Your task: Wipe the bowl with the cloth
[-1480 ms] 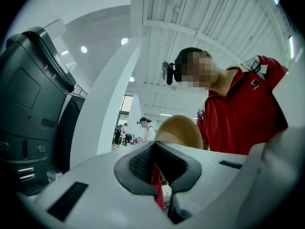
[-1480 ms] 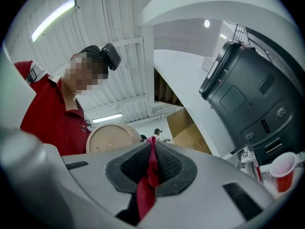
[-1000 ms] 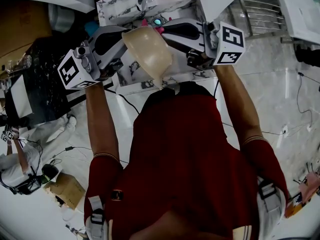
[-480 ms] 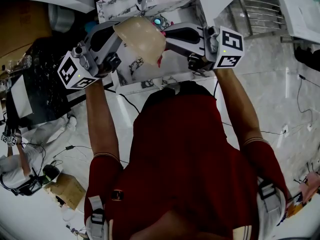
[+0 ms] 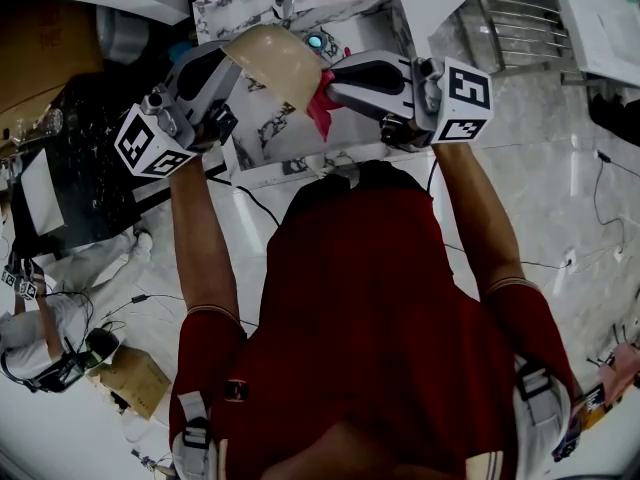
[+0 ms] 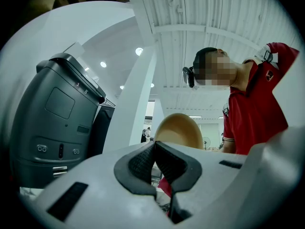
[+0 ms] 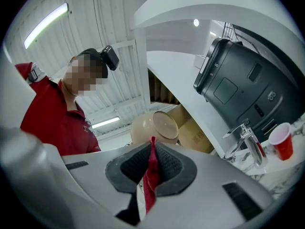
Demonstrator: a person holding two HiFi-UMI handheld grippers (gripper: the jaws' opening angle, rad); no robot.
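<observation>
Two grips: the left hand-held gripper (image 5: 232,58) is pinched almost flat on the rim of the bowl (image 5: 280,63); the right hand-held gripper (image 5: 335,80) is clamped on the cloth (image 5: 322,108)
Where the bowl is: up in the air, tipped on edge over the marbled surface (image 5: 290,148), with the cloth touching its lower edge
Bowl feel: looks light and stiff, smooth tan, maybe plastic, round with a flat foot; probably slick, so a thin rim pinch might let it swivel
Cloth feel: red, soft, floppy, hanging in a fold below the pads
Best hold: I'd say the rim for the bowl and a bunched fold for the cloth
</observation>
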